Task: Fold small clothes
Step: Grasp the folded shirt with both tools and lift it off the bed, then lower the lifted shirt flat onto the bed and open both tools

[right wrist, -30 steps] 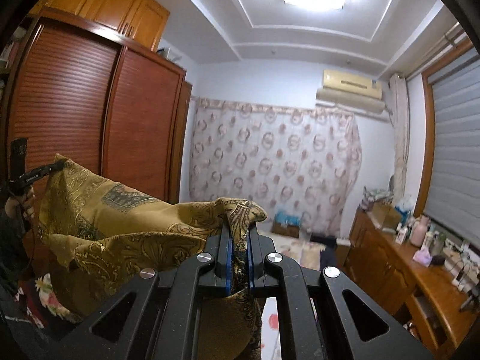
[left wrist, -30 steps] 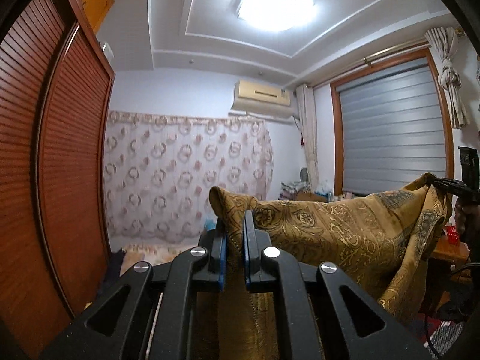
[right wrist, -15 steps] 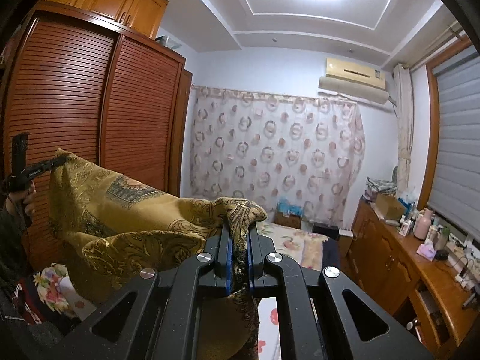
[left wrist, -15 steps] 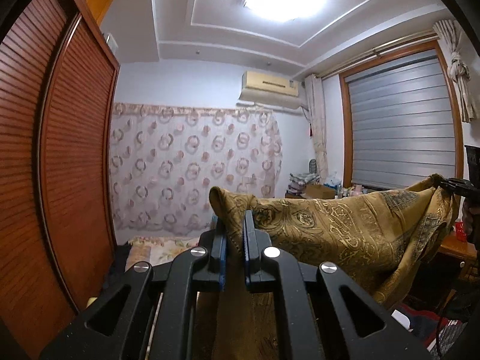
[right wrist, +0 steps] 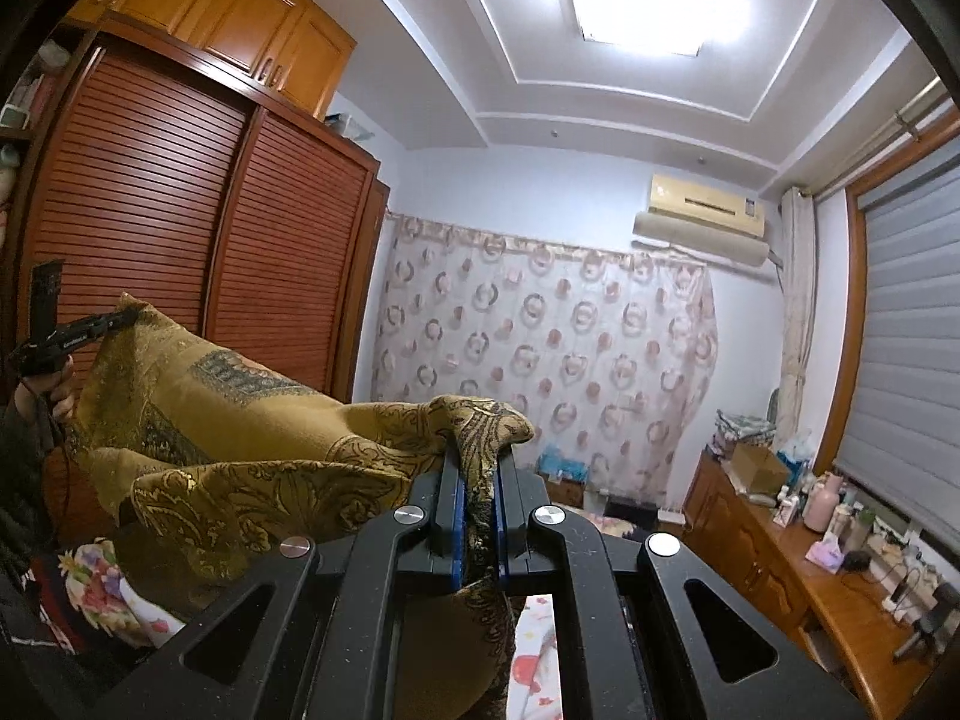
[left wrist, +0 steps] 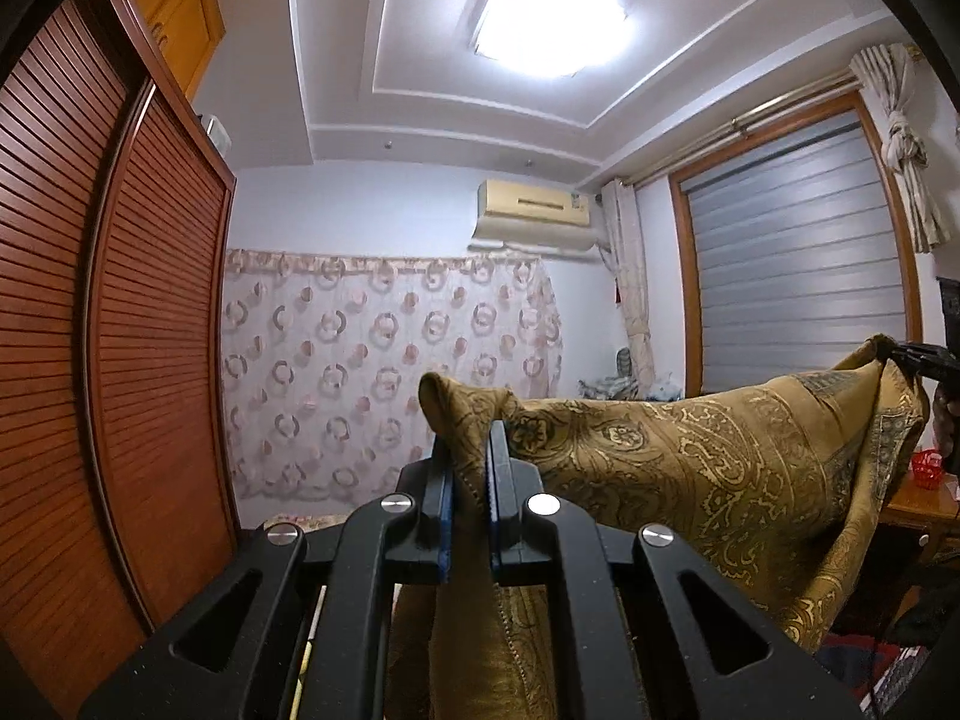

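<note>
From my left wrist camera, the gold cloth [left wrist: 690, 468] runs below the frame edge; its lower part is cut off. The desk [right wrist: 798, 552] clutter by the window blind [right wrist: 912, 348] is too small to identify.

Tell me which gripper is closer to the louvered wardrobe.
Left. The left gripper holds its cloth corner beside the wardrobe; the right gripper holds the other corner farther out, toward the window blind.
</note>
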A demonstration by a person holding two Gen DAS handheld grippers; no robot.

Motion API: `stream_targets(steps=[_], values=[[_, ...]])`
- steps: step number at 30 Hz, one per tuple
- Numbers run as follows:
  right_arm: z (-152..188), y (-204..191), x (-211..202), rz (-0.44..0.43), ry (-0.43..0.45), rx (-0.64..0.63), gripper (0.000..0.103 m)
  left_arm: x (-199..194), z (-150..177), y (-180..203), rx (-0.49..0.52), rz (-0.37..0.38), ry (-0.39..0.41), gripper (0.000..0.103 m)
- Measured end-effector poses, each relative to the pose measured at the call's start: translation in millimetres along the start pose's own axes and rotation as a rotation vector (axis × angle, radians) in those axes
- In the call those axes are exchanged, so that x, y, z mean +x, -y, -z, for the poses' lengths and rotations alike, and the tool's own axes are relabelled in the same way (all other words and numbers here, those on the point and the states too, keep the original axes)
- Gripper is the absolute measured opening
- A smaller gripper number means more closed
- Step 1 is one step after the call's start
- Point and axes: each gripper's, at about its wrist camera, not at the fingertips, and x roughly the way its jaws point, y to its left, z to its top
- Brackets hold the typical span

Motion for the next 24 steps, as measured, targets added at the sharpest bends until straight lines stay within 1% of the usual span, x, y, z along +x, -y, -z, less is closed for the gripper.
stream_targets(steps=[1,2,4,5,6,7,9,10,11,13,14,16,20,24], values=[[2.8,-1.2,4.7,0.002,-0.016,-0.003,0.007,5.0,5.2,1.3,0.003,-0.006,-0.019,0.009],[13.0,-0.6,23.7,0.001,-0.041,-0.007,0.007,6.2,8.4,5.6,0.004,-0.01,-0.033,0.009],[25.7,-0.9,50.2,-0.009,-0.096,0.0,0.007,35.8,25.2,3.1,-0.005,-0.016,-0.093,0.009],[34.9,0.3,70.5,-0.014,-0.136,0.002,0.007,49.7,34.6,2.1,-0.007,-0.02,-0.119,0.009],[42.7,-1.2,87.0,-0.015,-0.167,0.004,0.007,66.8,47.8,-2.7,-0.013,-0.026,-0.151,0.009],[53.2,-0.4,109.2,-0.015,-0.204,0.01,0.007,91.8,68.3,-10.1,-0.024,-0.035,-0.202,0.009],[78.5,3.0,156.3,-0.018,-0.286,0.037,0.007,123.4,95.7,-20.1,-0.03,-0.05,-0.263,0.009],[92.5,5.7,180.1,-0.021,-0.321,0.054,0.007,147.3,118.9,-26.5,-0.036,-0.069,-0.309,0.009],[108.6,7.5,207.4,-0.026,-0.356,0.064,0.007,157.8,131.3,-27.7,-0.037,-0.075,-0.332,0.009],[138.4,9.6,255.1,-0.016,-0.42,0.082,0.007,192.7,168.5,-35.0,-0.043,-0.088,-0.401,0.009],[149.6,10.2,275.0,-0.015,-0.445,0.094,0.007,203.0,179.8,-36.2,-0.048,-0.095,-0.425,0.009],[171.1,9.9,311.7,-0.006,-0.484,0.098,0.007,227.3,207.8,-38.3,-0.046,-0.111,-0.466,0.009],[201.0,8.0,371.6,0.008,-0.546,0.127,0.007,257.3,239.8,-35.6,-0.038,-0.137,-0.521,0.009],[213.6,9.5,409.6,0.031,-0.589,0.144,0.007,275.8,253.4,-40.8,-0.047,-0.148,-0.558,0.009]])
